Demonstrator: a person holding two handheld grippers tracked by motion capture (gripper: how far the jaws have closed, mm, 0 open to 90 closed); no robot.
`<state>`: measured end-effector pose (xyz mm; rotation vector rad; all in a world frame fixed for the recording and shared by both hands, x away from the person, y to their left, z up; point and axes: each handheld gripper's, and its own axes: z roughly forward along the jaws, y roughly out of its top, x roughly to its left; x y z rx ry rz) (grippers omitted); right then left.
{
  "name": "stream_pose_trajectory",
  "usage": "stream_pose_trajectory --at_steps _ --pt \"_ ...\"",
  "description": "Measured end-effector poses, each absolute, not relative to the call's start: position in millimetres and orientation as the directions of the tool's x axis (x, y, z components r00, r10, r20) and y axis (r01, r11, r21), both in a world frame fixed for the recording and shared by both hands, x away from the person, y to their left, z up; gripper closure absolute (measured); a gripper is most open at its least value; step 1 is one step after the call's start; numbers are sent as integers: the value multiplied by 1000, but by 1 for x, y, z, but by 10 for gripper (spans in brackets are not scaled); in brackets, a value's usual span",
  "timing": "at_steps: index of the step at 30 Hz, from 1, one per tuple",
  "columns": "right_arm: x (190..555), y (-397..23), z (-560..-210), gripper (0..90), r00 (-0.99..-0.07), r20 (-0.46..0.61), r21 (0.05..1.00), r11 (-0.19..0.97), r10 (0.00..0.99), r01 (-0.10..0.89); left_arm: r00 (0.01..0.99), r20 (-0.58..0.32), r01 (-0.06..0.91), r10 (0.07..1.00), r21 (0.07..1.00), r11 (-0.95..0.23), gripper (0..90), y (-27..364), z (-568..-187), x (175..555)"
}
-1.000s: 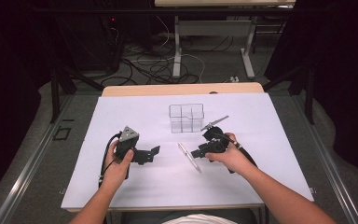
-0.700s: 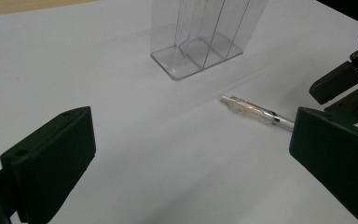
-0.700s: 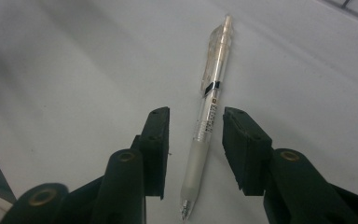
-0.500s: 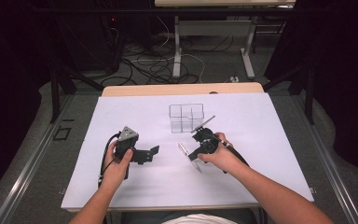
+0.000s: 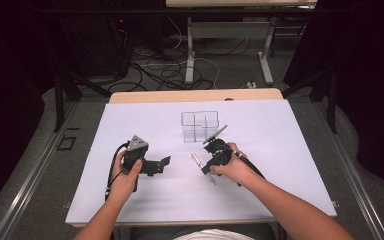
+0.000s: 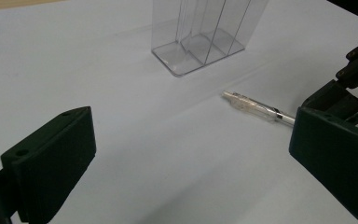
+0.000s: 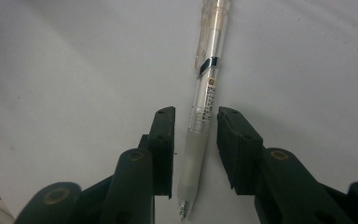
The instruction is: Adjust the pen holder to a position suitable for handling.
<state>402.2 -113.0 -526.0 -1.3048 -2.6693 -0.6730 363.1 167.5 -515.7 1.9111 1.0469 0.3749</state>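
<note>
A clear-barrelled pen [image 7: 205, 100] lies flat on the white sheet [image 5: 290, 150]. My right gripper [image 7: 196, 116] points down over it. Its jaws have just been closing, and they straddle the pen's frosted grip with a thin gap left on each side, so it is still open. From above, the pen [image 5: 196, 159] pokes out to the left of the right gripper [image 5: 207, 167]. My left gripper [image 5: 161, 165] rests on the sheet, wide open and holding nothing, aimed at the pen [image 6: 256, 108]. A clear divided holder [image 5: 200, 126] stands upright behind the pen.
The white sheet covers the wooden table, whose back edge [image 5: 195, 95] shows behind it. The clear holder [image 6: 205, 32] has several compartments. Beyond the table are desk legs and cables on the floor. Bare sheet lies to the left, right and front of both hands.
My right gripper has moved left and down over the pen, and its jaws have narrowed around it. The pen lies where it was. The left gripper has not moved.
</note>
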Motion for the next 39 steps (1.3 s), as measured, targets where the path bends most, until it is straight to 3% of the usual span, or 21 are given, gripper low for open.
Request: stream_pose_trajectory --at_steps 2,5,7,9,12,17,22,31,33,36,38,39 --pt "402 -112 -530 681 -620 286 370 513 730 775 597 -147 517 788 822 -239 4 167 -516 363" --pt "403 -111 -527 686 -616 267 298 545 741 784 597 -146 517 789 822 -240 4 167 -516 363" --pt "403 -110 -534 691 -616 287 358 515 734 779 593 -153 523 791 819 -234 4 167 -516 363" --pt "404 -109 -532 699 -607 273 292 537 746 791 597 -147 519 789 820 -240 4 167 -516 363" --pt "405 -108 -531 732 -592 274 273 529 758 804 601 -148 518 786 821 -241 4 167 -516 363" --pt "404 -106 -538 776 -559 299 335 464 773 820 597 -150 525 788 816 -243 4 167 -517 363" --pt "408 -106 -534 796 -517 312 253 454 798 854 598 -149 524 788 816 -244 4 167 -517 364" --pt "406 -106 -533 799 -553 299 292 477 778 829 586 -157 528 795 818 -228 4 168 -517 364" --pt "408 -109 -525 800 -603 248 213 565 758 797 588 -152 526 794 818 -232 4 169 -516 365" --pt "401 -105 -528 800 -589 260 345 496 765 797 582 -158 531 798 817 -226 4 170 -516 365" --pt "398 -105 -525 800 -613 242 373 511 752 775 581 -156 531 799 817 -226 4 170 -516 366" --pt "396 -103 -528 800 -616 236 455 475 751 753 579 -155 532 801 816 -227 4 170 -516 366"
